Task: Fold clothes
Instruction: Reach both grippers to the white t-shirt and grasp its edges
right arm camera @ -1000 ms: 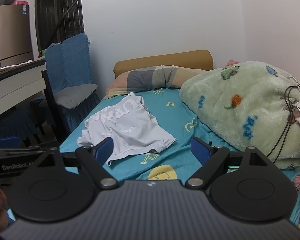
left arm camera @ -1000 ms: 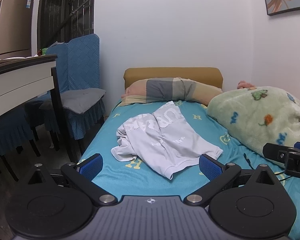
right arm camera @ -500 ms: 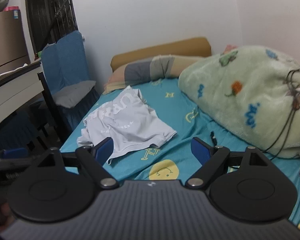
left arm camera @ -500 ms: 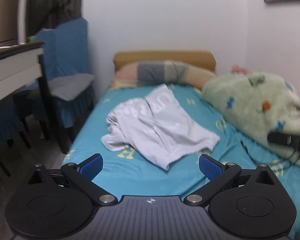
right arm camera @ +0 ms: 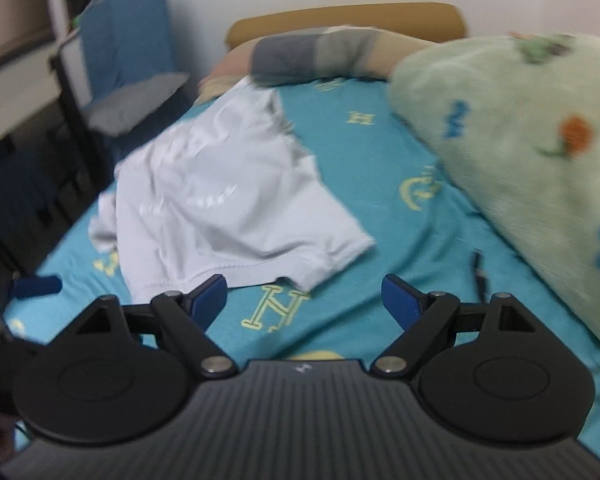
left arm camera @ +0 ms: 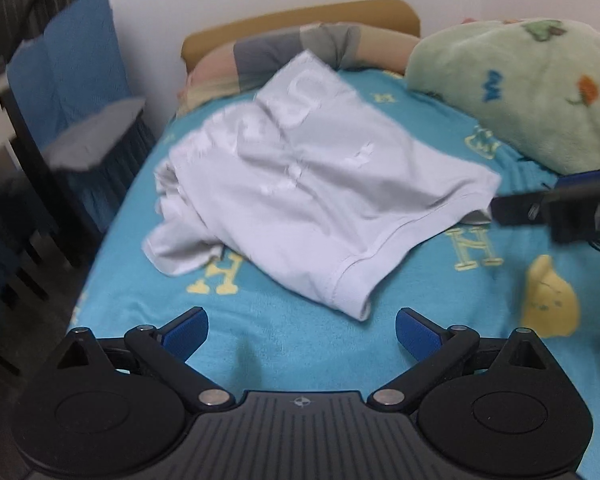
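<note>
Approach step: both grippers, left [left arm camera: 302, 326] and right [right arm camera: 304, 296], gape empty; crumpled white cotton T-shirt [left arm camera: 300, 184] at twelve o'clock needs hem corners pinched next.

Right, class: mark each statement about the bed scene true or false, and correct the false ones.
1. The white T-shirt lies crumpled on the teal bedsheet. True.
2. The left gripper is shut on the T-shirt. False: it is open, holding nothing.
3. A green fleece blanket is heaped beside the T-shirt. True.
4. The right gripper is shut. False: it is open.
</note>
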Demonstrator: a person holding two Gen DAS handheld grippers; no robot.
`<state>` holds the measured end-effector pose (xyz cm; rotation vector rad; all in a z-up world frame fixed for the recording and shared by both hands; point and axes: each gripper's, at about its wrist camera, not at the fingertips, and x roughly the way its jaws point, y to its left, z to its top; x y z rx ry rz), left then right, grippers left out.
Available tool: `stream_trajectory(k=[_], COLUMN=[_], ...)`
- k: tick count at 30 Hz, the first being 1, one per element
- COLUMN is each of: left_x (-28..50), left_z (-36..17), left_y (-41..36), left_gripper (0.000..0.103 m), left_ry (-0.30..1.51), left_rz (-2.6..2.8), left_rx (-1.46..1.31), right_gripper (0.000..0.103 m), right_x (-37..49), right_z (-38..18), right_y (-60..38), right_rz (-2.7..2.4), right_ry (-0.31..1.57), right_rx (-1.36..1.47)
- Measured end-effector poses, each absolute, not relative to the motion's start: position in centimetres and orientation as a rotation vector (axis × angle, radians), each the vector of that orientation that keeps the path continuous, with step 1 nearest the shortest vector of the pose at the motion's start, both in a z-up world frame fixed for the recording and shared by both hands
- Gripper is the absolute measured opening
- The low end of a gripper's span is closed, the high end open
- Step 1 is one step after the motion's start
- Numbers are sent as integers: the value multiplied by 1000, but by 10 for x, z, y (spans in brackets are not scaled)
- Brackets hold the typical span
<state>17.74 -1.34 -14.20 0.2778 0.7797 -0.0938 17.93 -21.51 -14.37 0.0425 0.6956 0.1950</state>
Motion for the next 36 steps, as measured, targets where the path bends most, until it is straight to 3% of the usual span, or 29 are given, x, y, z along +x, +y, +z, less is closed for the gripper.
stream_trajectory(k=[6,13,19,23,27,36], left_x=[196,200,197,187,179,206], left_z=[-153,-132,-127,-130,-140,-151], left_y=[5,32,36,21,1,-23], left_gripper=[102,102,102,102,103,103], left_ry=[714,591,595,583,590,542], left_rz=[0,113,71,-41,-172,-86], left_rx=[225,86,31,69,120,130], right_gripper=[86,86,86,86,86,86], right_x=[204,223,222,225,231,225], right_z=[-183,-183,-154,-148,-151,-153], right_y=[-194,-177,-186,-194,-224,-246], right_rz=[225,139,36,-42,-119,-147], right_ry=[739,579,393,444,555,564], right_rx=[-78,-128,-17,-22,160,301])
